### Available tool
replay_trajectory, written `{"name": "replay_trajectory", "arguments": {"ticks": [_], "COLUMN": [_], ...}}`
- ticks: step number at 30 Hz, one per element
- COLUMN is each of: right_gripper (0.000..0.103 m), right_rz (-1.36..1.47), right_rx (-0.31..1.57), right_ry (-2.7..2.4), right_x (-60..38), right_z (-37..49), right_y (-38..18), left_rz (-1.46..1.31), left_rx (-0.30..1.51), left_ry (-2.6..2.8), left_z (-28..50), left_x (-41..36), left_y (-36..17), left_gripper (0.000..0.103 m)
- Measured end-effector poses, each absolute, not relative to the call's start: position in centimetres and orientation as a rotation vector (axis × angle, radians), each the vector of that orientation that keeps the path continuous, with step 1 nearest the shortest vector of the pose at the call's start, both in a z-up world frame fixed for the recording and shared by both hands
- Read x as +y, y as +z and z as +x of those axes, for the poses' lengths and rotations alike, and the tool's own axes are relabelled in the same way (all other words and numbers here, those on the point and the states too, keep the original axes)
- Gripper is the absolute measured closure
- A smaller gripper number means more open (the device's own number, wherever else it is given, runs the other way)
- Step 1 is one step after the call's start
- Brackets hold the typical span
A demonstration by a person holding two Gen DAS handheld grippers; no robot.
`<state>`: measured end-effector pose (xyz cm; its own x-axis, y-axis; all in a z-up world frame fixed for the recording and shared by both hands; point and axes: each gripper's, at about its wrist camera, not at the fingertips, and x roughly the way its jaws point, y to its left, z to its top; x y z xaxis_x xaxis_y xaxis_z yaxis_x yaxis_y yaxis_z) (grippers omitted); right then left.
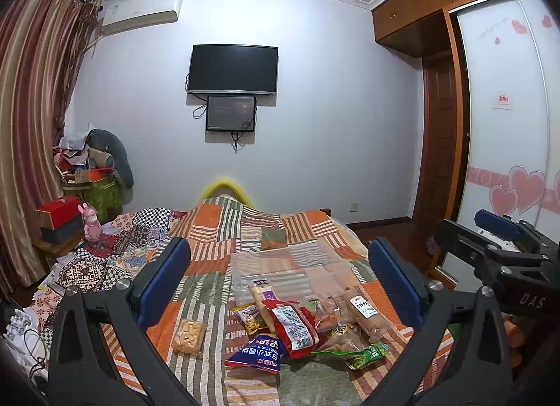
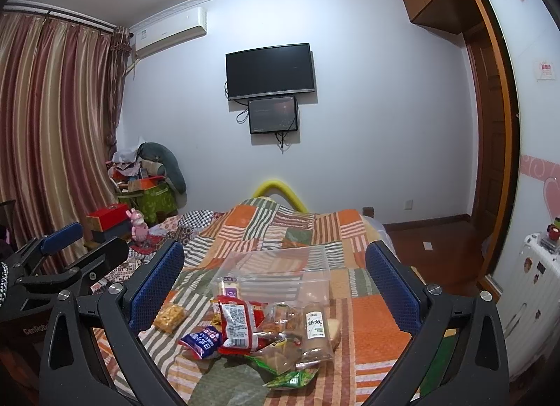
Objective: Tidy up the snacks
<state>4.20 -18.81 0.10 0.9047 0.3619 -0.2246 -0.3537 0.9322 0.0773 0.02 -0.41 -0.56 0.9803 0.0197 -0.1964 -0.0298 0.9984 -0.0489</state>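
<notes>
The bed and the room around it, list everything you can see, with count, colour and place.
snack packets: several, red, blue, green, clear; heaped on the bedspread
cracker packet: one, clear with yellow crackers; lying apart, left of the heap
clear plastic box: one, transparent; just behind the heap
bedspread: one, orange, green and white patchwork; over the bed
TV: one, black; on the far wall
small screen: one, black; under the TV
air conditioner: one, white; high on the wall
curtains: striped red-brown; left
wardrobe: brown, heart-patterned door; right
left gripper: blue pads, open
right gripper: blue pads, open
</notes>
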Motion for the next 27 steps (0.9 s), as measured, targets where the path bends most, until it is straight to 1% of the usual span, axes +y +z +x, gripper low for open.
{"name": "replay_trajectory", "arguments": {"ticks": [21,27], "right_gripper": [0.000,0.000], "right_rz": [0.036,0.023], "right_rx": [0.235,0.291], "right_ry": [0.376,0.344], "right_x": [-18.9,-19.0], "right_z": [4.2,5.7], "right_y": [-0.2,-1.4], "left_rz": [-0.067,-0.064], "left_rx": [0.205,0.252], "left_ry": [0.032,0.051], "left_z": [0.2,1.4], "left_x": [0.3,1.5], "left_y": [-1.0,-2.3], "left_gripper": [0.000,0.000]}}
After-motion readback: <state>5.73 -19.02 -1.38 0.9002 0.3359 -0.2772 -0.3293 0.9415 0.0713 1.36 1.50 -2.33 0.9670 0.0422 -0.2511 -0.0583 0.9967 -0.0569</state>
